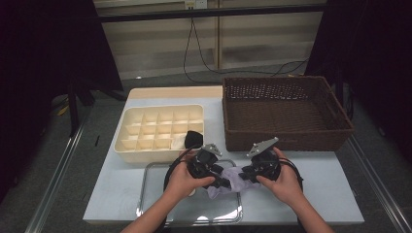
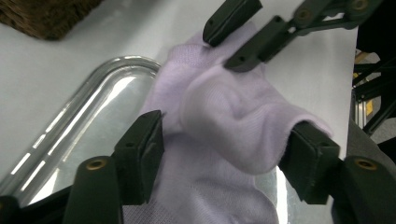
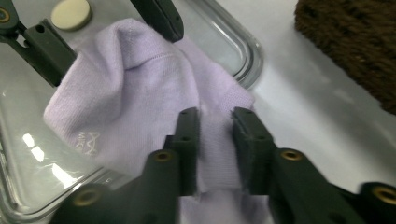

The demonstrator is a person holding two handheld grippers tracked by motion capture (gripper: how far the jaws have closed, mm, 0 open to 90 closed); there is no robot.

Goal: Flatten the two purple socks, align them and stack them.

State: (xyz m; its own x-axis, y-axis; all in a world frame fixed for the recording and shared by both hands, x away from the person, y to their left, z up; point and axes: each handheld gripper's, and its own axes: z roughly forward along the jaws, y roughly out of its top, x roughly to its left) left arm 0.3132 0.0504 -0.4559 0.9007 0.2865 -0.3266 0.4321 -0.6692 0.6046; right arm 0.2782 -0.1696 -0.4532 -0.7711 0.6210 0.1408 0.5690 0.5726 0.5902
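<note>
A lilac sock [image 1: 233,183] lies crumpled over the right part of a clear tray [image 1: 150,194], between my two hand-held grippers. In the right gripper view, my right gripper [image 3: 217,140] has its jaws close together with a fold of the sock [image 3: 121,93] pinched between the pads. In the left gripper view, my left gripper [image 2: 226,156] stands wide, and a bulge of the sock [image 2: 219,116] lies between its jaws without being squeezed. The right gripper [image 2: 232,43] bites the sock's far edge there. From above, the left gripper [image 1: 221,182] and right gripper [image 1: 245,174] face each other.
A cream divided organizer box [image 1: 160,128] sits behind the tray, with a black item [image 1: 193,138] in its near right cell. A brown wicker basket [image 1: 286,111] stands at the back right. A small pale disc [image 3: 70,13] lies under the tray.
</note>
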